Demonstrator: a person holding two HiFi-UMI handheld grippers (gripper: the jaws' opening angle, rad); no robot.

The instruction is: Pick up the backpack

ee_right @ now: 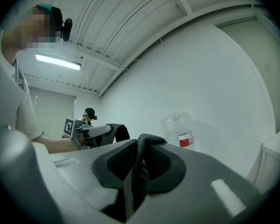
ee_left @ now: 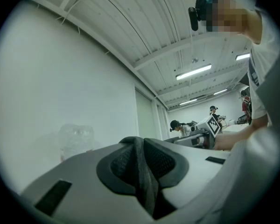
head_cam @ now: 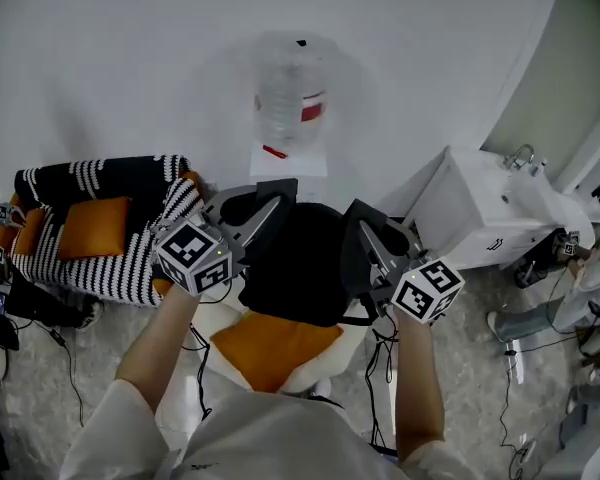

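My left gripper (head_cam: 263, 211) was closed narrow on a backpack strap (ee_left: 141, 171). My right gripper (head_cam: 372, 236) was closed likewise on the other strap (ee_right: 134, 178). The black backpack (head_cam: 300, 263) hung between both grippers, over an orange cushion (head_cam: 270, 348), with a jug (head_cam: 288, 98) standing beyond by the wall.

Left gripper (head_cam: 273, 198) and right gripper (head_cam: 360, 216): same build, light grey moulded shells with black trim. Each carries a white marker cube (head_cam: 193, 255) printed with black square codes. Ahead of the cube: long grey jaws. Pads (ee_left: 122, 164) are black, fine mesh texture, set in black surrounds; black rectangular slots in the shell. Wearer: white short-sleeved T-shirt (head_cam: 260, 438), black head camera (ee_left: 195, 13).
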